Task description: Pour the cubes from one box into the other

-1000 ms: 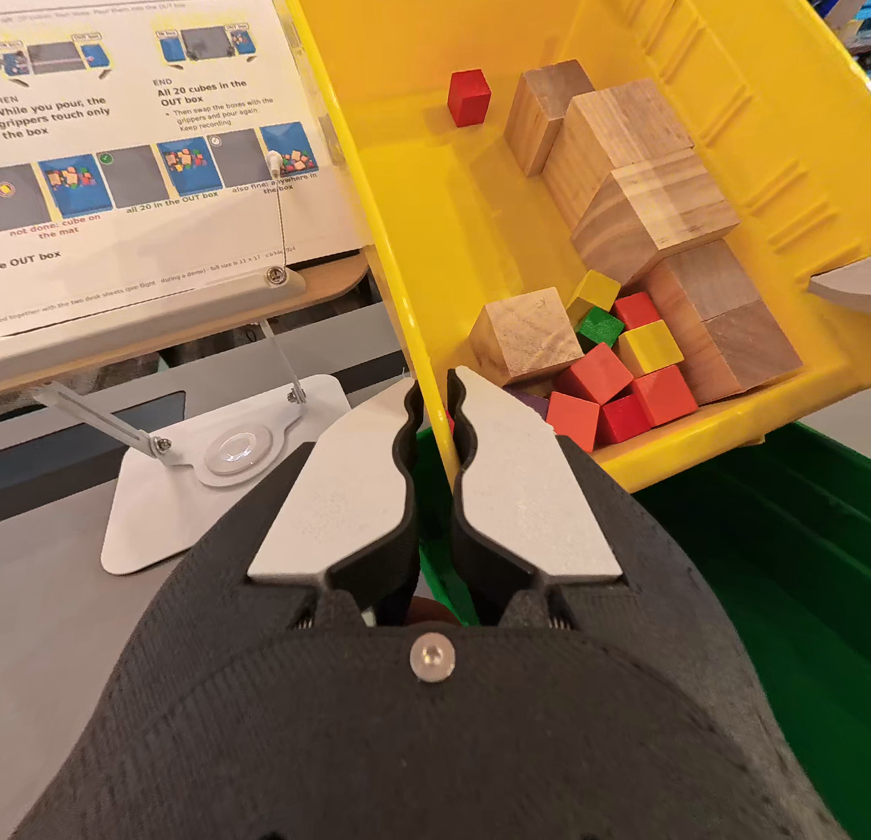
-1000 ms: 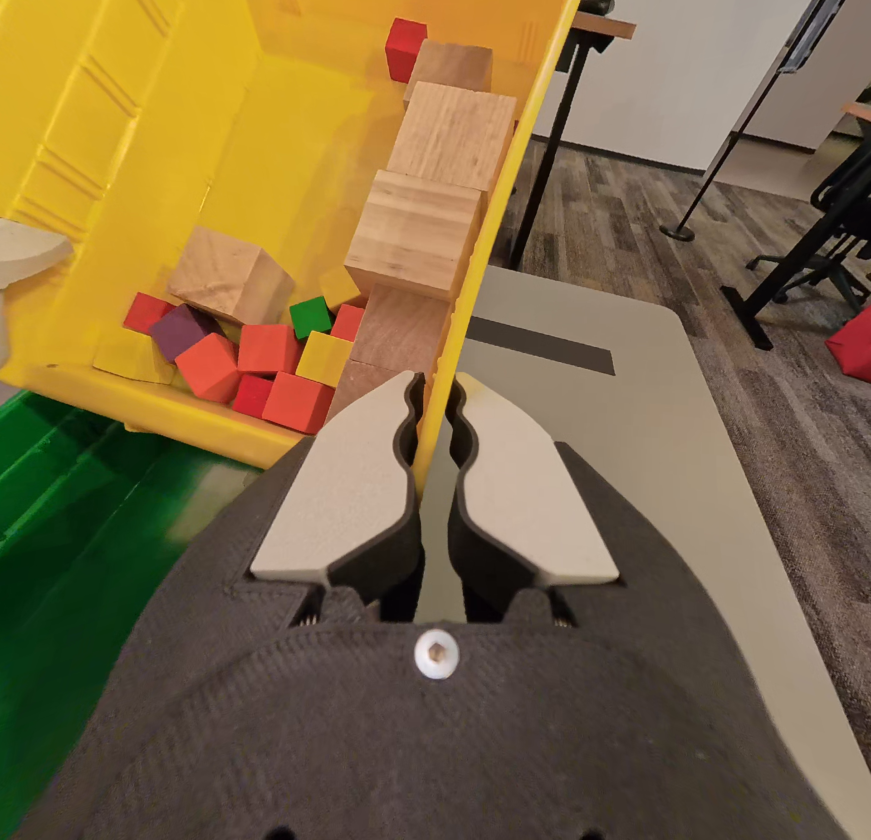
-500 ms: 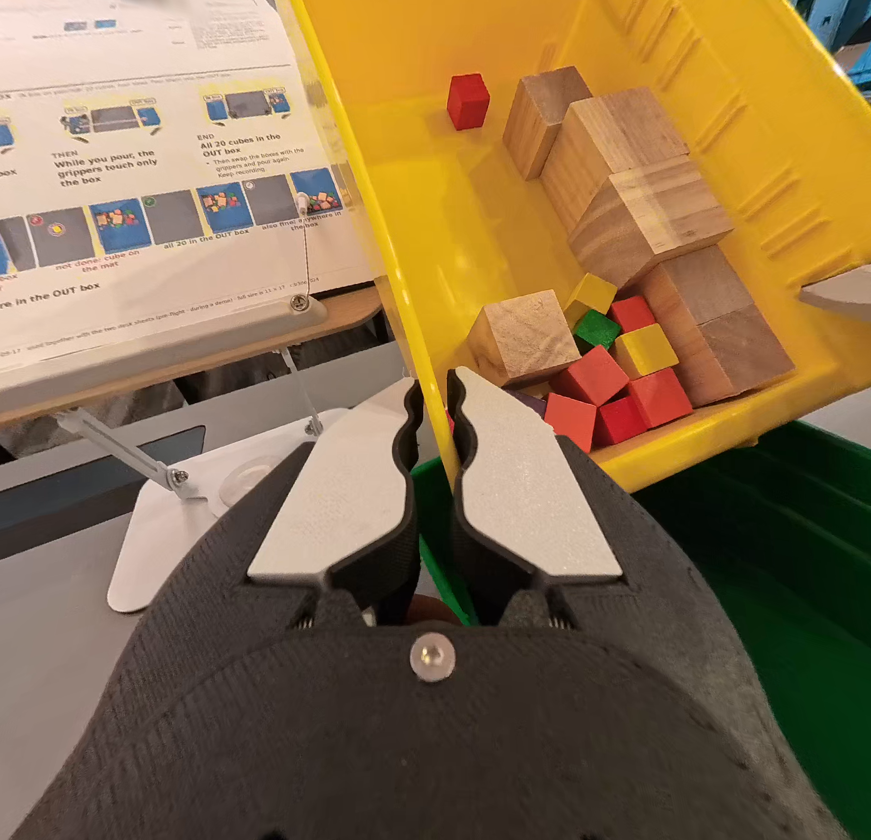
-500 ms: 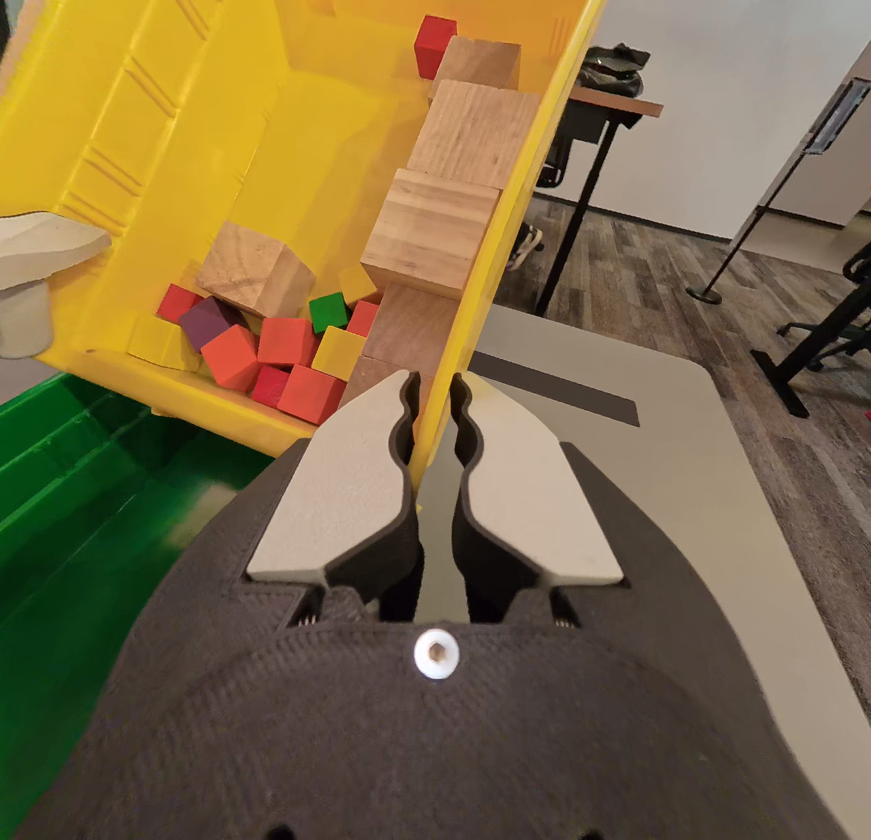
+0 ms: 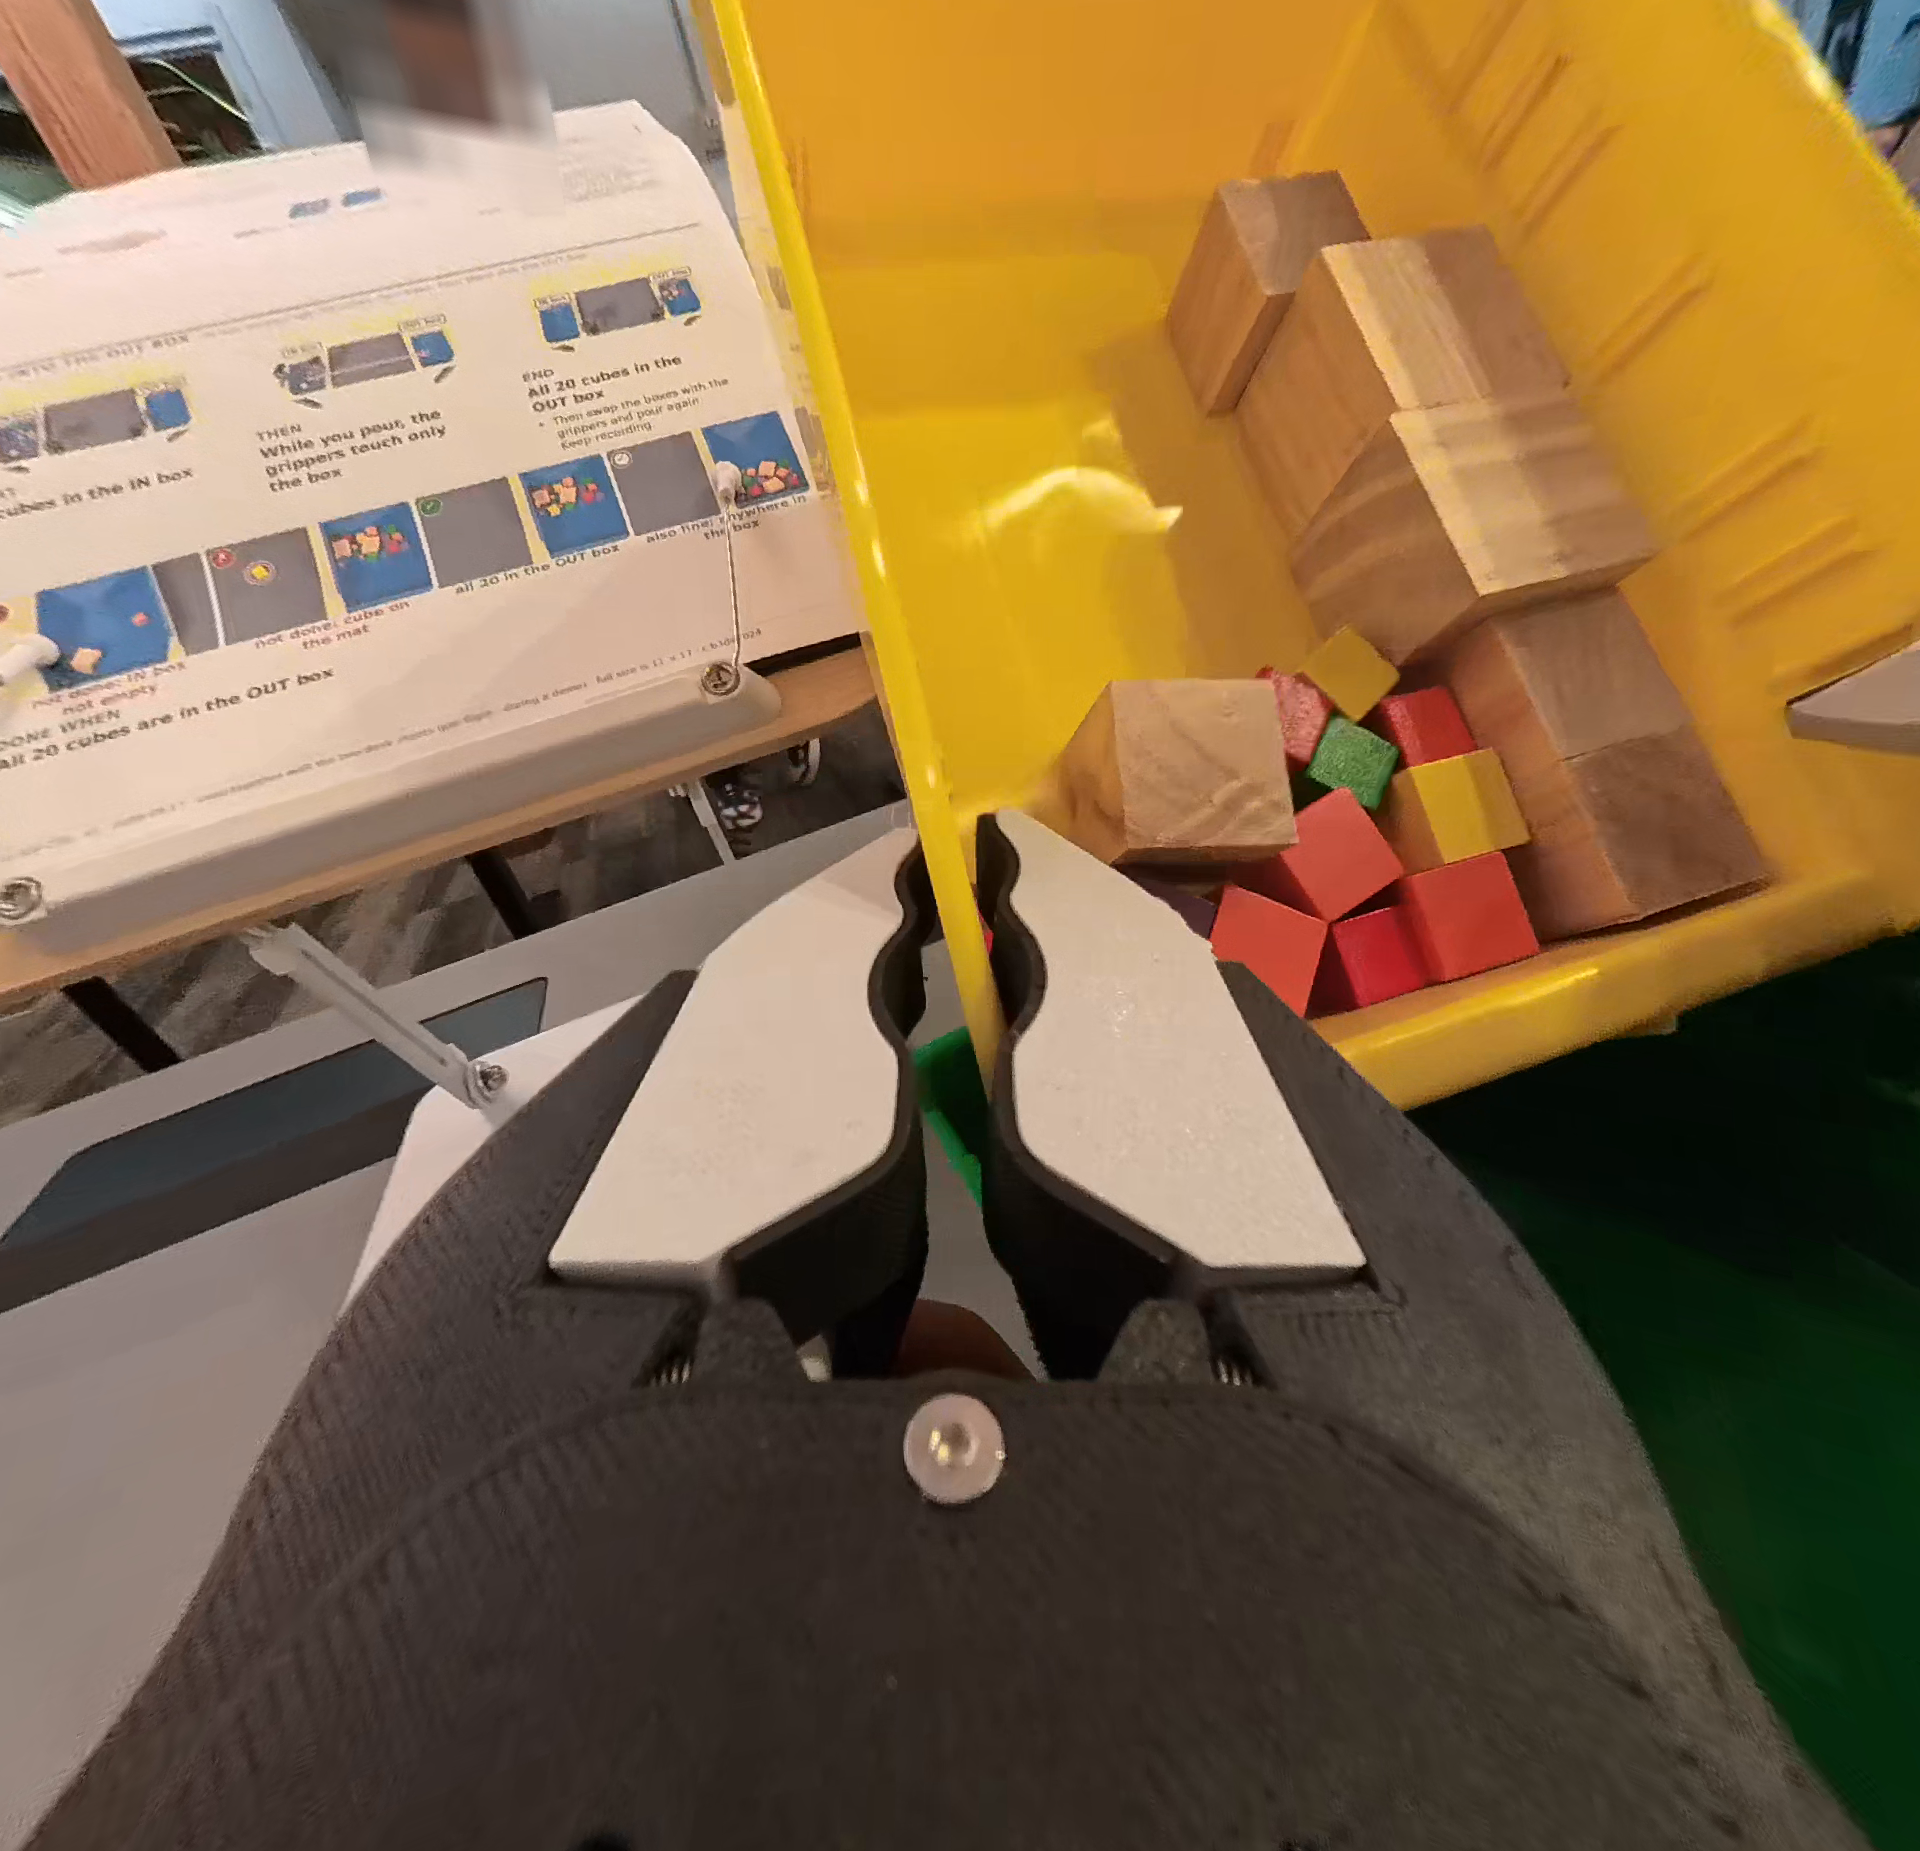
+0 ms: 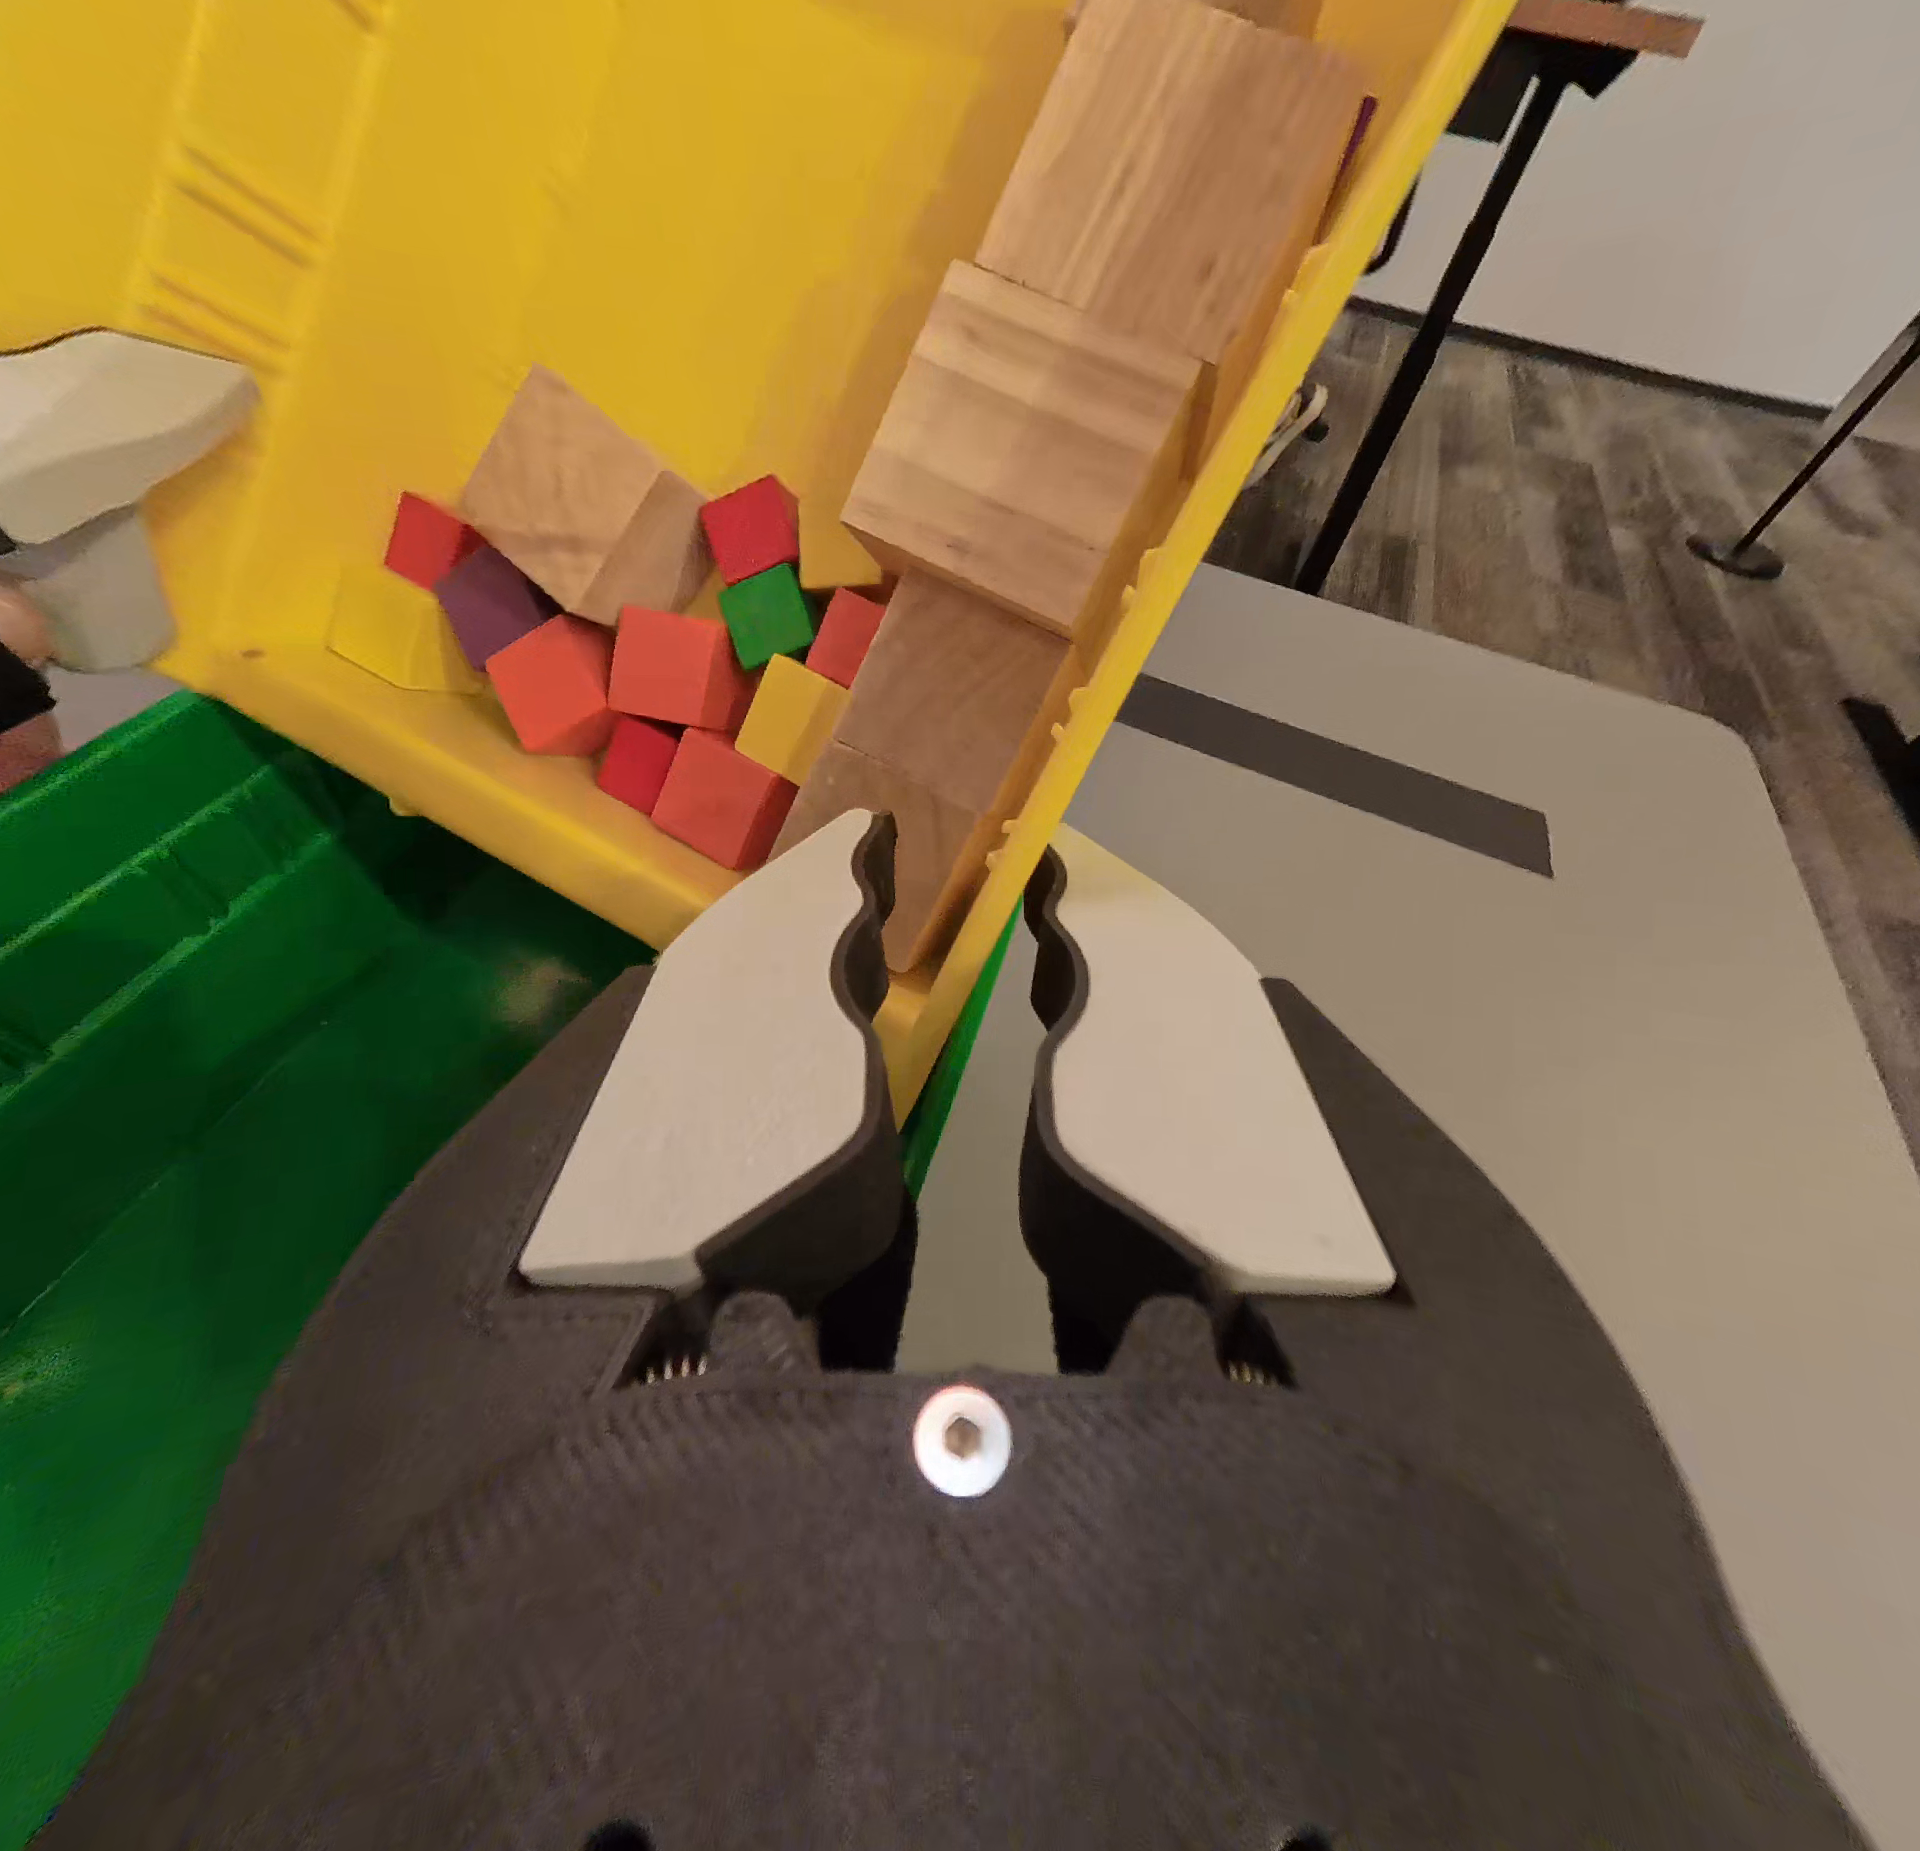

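A yellow box (image 5: 987, 347) is held tilted over a green box (image 5: 1714, 1386), its low end down. My left gripper (image 5: 951, 845) is shut on the yellow box's left wall. My right gripper (image 6: 961, 845) is shut on its right wall (image 6: 1195, 513). Several large wooden cubes (image 5: 1455, 513) line the right wall, and small coloured cubes (image 5: 1351, 908) pile against the low end wall. In the right wrist view the wooden cubes (image 6: 1039, 471), the coloured cubes (image 6: 675, 669) and the green box (image 6: 208, 1022) show too. All the cubes I see lie inside the yellow box.
An instruction sheet (image 5: 364, 451) on a stand with a white base (image 5: 416, 1167) is left of the boxes. The grey table (image 6: 1558, 1074) runs to the right, with wood floor and black stand legs (image 6: 1434, 295) beyond. Each view shows the other gripper's finger at its edge (image 5: 1860, 710) (image 6: 104, 430).
The yellow box has tipped steeper over the green box. The lone red cube has slid from the high end down into the pile, and the other cubes have shifted toward the low wall.
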